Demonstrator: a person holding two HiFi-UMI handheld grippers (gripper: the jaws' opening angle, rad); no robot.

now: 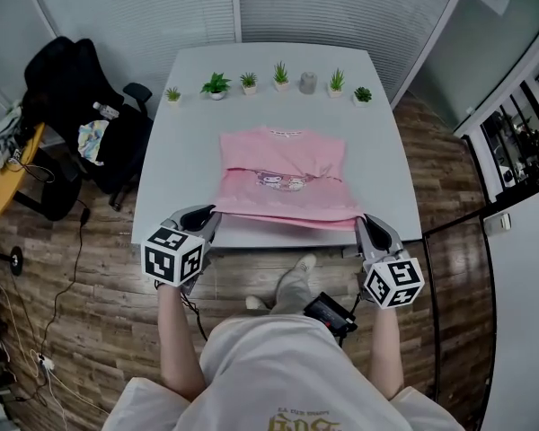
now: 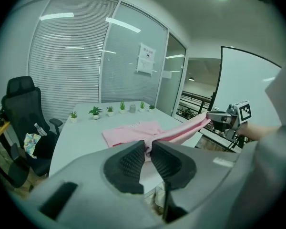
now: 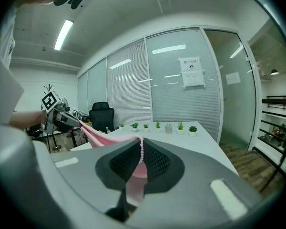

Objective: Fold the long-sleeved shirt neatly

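Note:
A pink long-sleeved shirt (image 1: 283, 173) with a cartoon print lies on the white table (image 1: 180, 142), its sleeves folded in. Its near hem is lifted off the table and stretched taut between both grippers. My left gripper (image 1: 210, 215) is shut on the hem's left corner; pink cloth (image 2: 148, 149) shows pinched between its pads. My right gripper (image 1: 363, 223) is shut on the right corner, with cloth (image 3: 142, 151) squeezed between its pads and hanging below. Each gripper view shows the other gripper holding the far end: the right gripper (image 2: 214, 117) and the left gripper (image 3: 69, 120).
A row of small potted plants (image 1: 216, 85) and a grey cup (image 1: 308, 82) stands along the table's far edge. A black office chair (image 1: 72, 106) stands left of the table, by a yellow table (image 1: 4, 182). Glass walls with blinds lie behind.

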